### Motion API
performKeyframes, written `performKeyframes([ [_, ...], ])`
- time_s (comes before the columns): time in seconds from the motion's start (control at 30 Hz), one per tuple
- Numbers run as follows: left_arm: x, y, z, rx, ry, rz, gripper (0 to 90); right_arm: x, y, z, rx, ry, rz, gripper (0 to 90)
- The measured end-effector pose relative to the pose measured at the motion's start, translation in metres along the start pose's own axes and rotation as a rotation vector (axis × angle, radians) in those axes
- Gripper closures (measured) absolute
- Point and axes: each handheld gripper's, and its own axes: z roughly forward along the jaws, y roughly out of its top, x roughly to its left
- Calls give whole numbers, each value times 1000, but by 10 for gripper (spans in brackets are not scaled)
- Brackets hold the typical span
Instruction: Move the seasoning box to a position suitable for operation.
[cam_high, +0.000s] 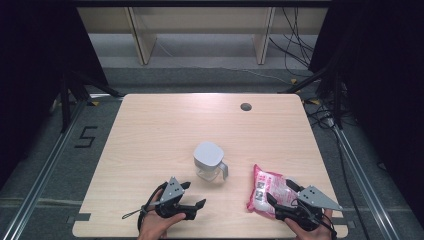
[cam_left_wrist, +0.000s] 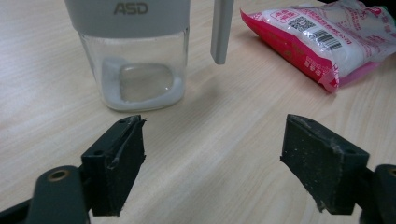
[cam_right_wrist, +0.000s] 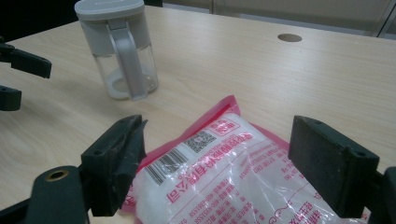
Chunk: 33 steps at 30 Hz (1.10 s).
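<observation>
Jar (cam_high: 208, 161), clear glass with a grey square lid marked ASD and a grey side handle: stands upright near the middle of the wooden table (cam_high: 165, 125), handle turned toward the person's right, lid on. A little white granular residue lies at the bottom, so it reads as a container waiting to be filled.

Left gripper (cam_high: 192, 200): held low over the near table edge, just short of the jar, aimed at its base. Jaws stand wide apart with nothing between them. Placement suggests it is posted to steady or take the jar.

Pink-and-white bag (cam_high: 267, 192), sealed, printed with barcode and QR label, filled with white granules: lies flat on the table to the right of the jar, apart from it, near the front edge.

Right gripper (cam_high: 283, 193): lowered over the near end of the bag, jaws fully spread on either side of it; the pads do not yet press the plastic. Position suggests a pickup of the bag is the step in hand.

Cable hole (cam_high: 245, 106): far right of tabletop, unused.
</observation>
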Motion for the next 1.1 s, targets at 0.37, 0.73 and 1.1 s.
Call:
performKeyframes([
  [0.37,-3,9,12,-22,-8,33,252,3,-1,0,14,-2,29,207],
  [0.73,-13,25,46,-1,-30,97,368,-1,-1,3,16,7,-19,208],
  [1.1,-28,35,76,-6,46,185,537,2,-2,4,25,43,1,214],
])
